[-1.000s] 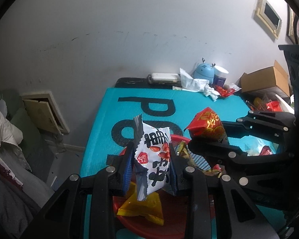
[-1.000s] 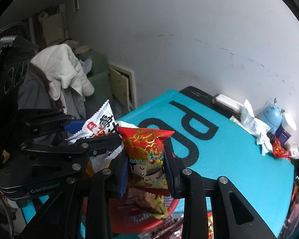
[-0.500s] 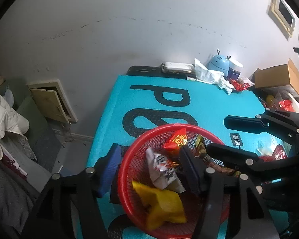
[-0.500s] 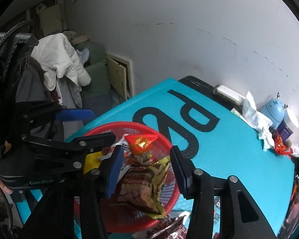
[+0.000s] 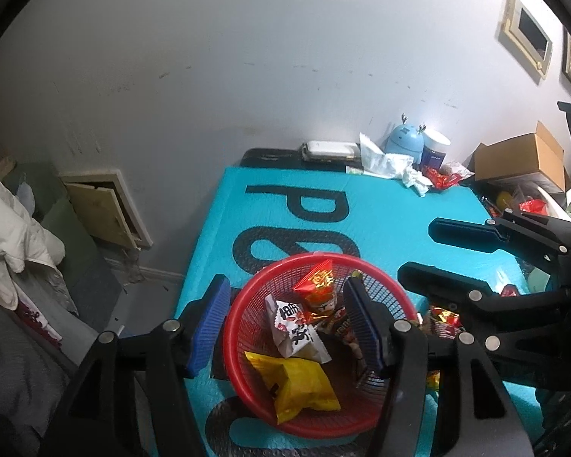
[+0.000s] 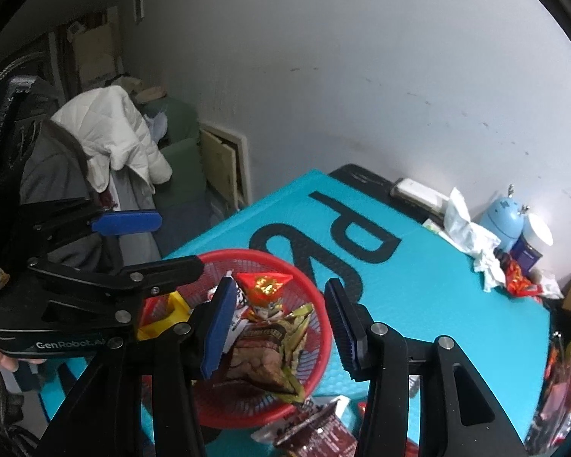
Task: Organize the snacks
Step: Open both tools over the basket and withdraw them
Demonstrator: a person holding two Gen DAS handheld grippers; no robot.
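A red mesh basket (image 5: pixel 247 304) (image 6: pixel 319 304) sits on the teal mat. In it lie a white packet with black characters (image 5: pixel 293 327), a red and gold packet (image 5: pixel 318 285) (image 6: pixel 264 285), a yellow packet (image 5: pixel 297 384) and a brown and green packet (image 6: pixel 270 354). My left gripper (image 5: pixel 285 323) is open and empty above the basket. My right gripper (image 6: pixel 281 323) is open and empty above it too, and shows at the right of the left wrist view (image 5: pixel 437 251).
The teal mat (image 5: pixel 380 221) covers the table. At its far edge are a blue deer-shaped gadget (image 5: pixel 405 141), crumpled tissue (image 5: pixel 396 163), a white case (image 5: pixel 329 148) and red wrappers (image 5: pixel 439 179). More snack packets (image 6: pixel 316 430) lie beside the basket. A cardboard box (image 5: pixel 521 160) stands right.
Both grippers opened. The white packet dropped from the left one and the red and gold packet from the right one into the basket. Both grippers then rose slightly.
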